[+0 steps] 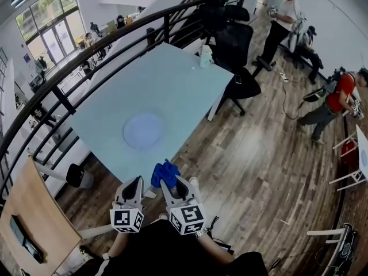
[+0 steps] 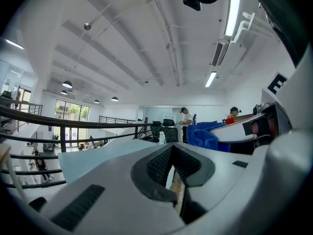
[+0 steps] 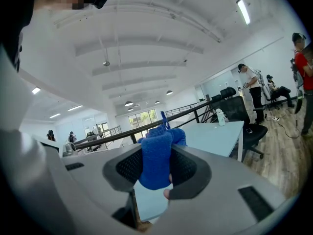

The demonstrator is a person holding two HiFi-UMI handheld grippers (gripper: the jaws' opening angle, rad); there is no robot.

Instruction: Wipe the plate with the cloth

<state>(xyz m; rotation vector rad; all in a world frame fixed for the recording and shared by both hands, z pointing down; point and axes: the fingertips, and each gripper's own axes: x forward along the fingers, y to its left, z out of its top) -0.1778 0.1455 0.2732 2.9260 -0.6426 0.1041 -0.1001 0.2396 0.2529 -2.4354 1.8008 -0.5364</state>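
A pale blue round plate point(image 1: 143, 130) lies on the light blue table point(image 1: 172, 79), near its front part. My right gripper point(image 1: 170, 181) is shut on a blue cloth point(image 1: 164, 173), held just off the table's near edge. The cloth point(image 3: 156, 163) fills the gap between the jaws in the right gripper view. To its left, my left gripper point(image 1: 133, 187) sits beside it with its jaws nearly together and nothing between them point(image 2: 172, 173). Both grippers are short of the plate and level with each other.
A white bottle point(image 1: 205, 56) stands at the table's far corner. Black office chairs point(image 1: 233, 56) stand beyond that corner. A dark railing point(image 1: 86, 62) runs along the table's left side. People stand on the wooden floor point(image 1: 270, 154) at the far right.
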